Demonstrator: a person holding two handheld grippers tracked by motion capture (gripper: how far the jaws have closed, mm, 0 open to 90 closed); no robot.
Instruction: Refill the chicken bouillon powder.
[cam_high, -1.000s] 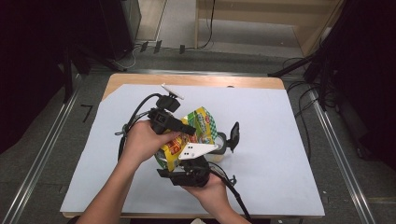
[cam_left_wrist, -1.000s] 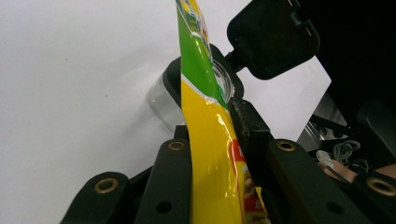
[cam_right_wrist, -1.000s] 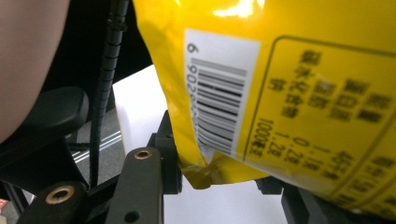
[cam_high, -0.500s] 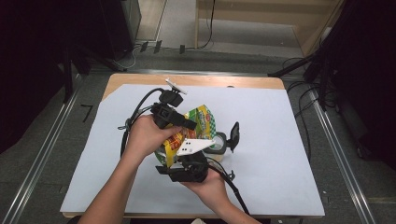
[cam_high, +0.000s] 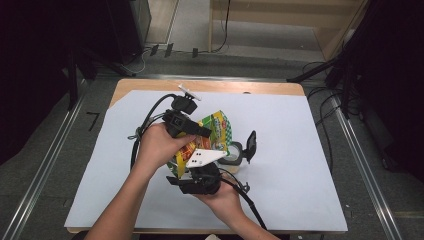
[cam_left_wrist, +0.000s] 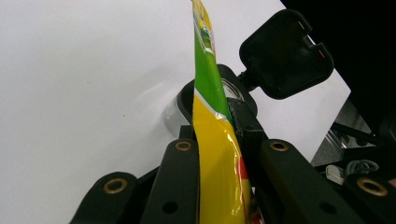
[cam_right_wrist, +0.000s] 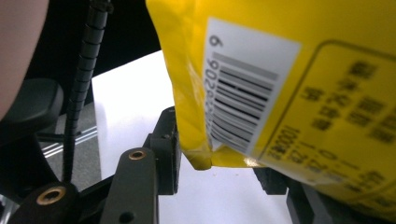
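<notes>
A yellow and green snack bag (cam_high: 220, 127) hangs over the middle of the white sheet, between both hands. My left gripper (cam_high: 200, 131) reaches in from the left and is shut on the bag's upper edge. In the left gripper view the bag (cam_left_wrist: 205, 79) stands edge-on, pinched between the two jaws of my left gripper (cam_left_wrist: 215, 133). My right gripper (cam_high: 197, 175) sits below the bag, near the front. In the right gripper view the bag's barcode corner (cam_right_wrist: 280, 70) dips into the gap of my right gripper (cam_right_wrist: 217, 163). Its jaws stand apart, and the right one is partly hidden.
A small clear container (cam_high: 231, 151) with a black flip lid (cam_high: 250, 146) standing up sits on the sheet just right of the bag. The left gripper view shows that lid (cam_left_wrist: 285, 53) too. White paper (cam_high: 300, 150) covers the wooden table. Cables trail from both grippers.
</notes>
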